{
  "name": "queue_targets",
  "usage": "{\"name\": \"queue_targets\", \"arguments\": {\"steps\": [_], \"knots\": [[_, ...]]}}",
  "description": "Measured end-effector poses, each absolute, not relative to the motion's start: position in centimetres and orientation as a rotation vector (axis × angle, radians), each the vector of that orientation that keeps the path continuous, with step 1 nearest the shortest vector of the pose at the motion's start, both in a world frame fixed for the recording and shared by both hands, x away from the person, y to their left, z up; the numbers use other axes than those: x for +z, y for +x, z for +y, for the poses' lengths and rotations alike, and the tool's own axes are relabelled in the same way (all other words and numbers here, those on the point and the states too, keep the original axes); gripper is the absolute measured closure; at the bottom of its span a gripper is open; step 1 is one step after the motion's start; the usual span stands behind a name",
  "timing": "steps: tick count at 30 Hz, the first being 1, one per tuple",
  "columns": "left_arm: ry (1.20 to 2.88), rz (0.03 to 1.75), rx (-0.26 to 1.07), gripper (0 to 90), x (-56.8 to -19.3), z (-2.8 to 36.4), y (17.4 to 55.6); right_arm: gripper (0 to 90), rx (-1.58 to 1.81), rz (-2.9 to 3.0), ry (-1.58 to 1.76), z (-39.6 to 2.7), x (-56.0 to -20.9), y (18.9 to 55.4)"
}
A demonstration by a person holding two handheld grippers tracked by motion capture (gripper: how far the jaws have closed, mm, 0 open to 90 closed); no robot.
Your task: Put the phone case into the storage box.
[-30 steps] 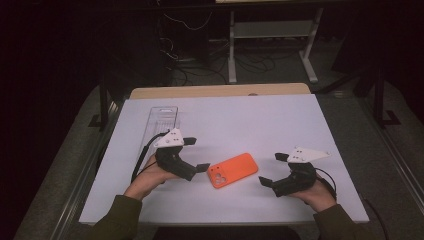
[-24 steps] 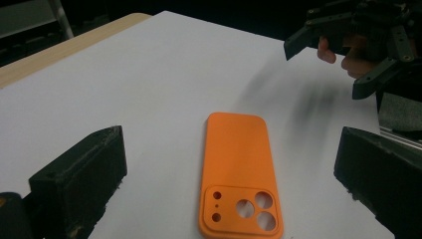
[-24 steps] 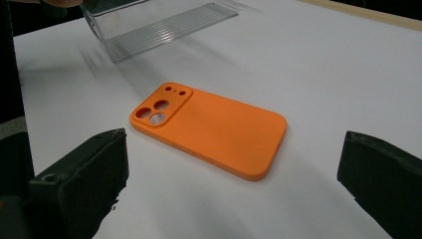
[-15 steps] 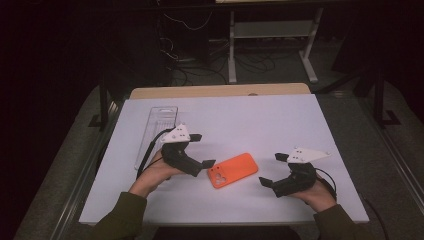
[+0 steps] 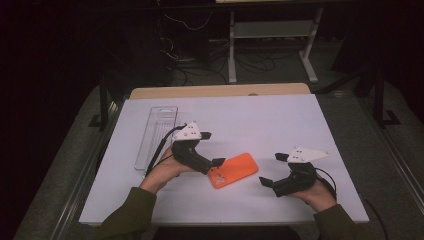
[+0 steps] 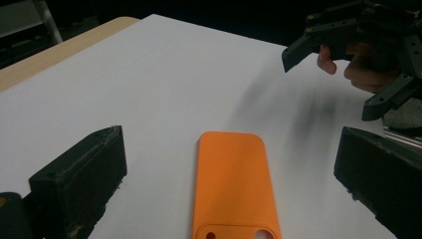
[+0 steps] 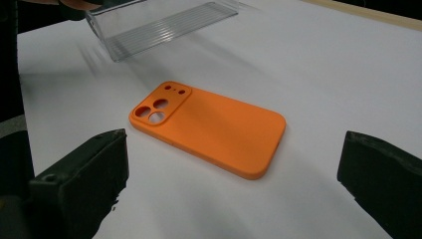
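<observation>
1. My left gripper (image 5: 210, 150) sits just left of the orange phone case (image 5: 233, 170), its jaws spread wide and holding nothing. In the left gripper view the case (image 6: 234, 189) lies flat between those jaws, camera cut-out end nearest me; I cannot tell whether a jaw tip touches it.
2. The case lies back-up on the white tabletop (image 5: 260, 120), nearer the front edge than the far edge, about midway between the left and right edges, turned at a slant.
3. My right gripper (image 5: 270, 170) rests to the right of the case, near it but apart, close to the front edge. Its jaws also stand wide apart and empty; in the right gripper view the case (image 7: 209, 128) lies ahead of them.
4. A clear plastic tray (image 5: 156, 136) lies lengthwise near the left edge, just behind my left hand (image 5: 165, 170).
</observation>
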State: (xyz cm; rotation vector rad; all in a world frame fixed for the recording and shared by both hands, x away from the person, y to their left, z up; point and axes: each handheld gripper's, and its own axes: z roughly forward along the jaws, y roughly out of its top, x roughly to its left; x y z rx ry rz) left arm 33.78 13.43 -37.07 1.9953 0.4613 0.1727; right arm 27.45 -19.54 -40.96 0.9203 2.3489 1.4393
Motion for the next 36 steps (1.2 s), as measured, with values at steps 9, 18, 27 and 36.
{"name": "queue_targets", "arguments": {"steps": [9,18,27,36], "knots": [[2.002,0.45,0.164,0.0,-37.4,12.1,34.2,0.0,1.436,2.352,0.926,-19.5,-41.0,27.4],[1.999,0.431,0.148,0.0,-37.6,11.0,34.6,0.0,1.44,2.348,0.932,-19.6,-41.0,27.5],[2.019,0.407,0.144,0.0,-37.8,9.9,35.1,0.0,1.442,2.346,0.932,-19.7,-40.9,27.5],[2.061,0.398,0.149,0.0,-38.5,9.1,35.4,0.0,1.443,2.343,0.933,-19.6,-40.9,27.4]]}}
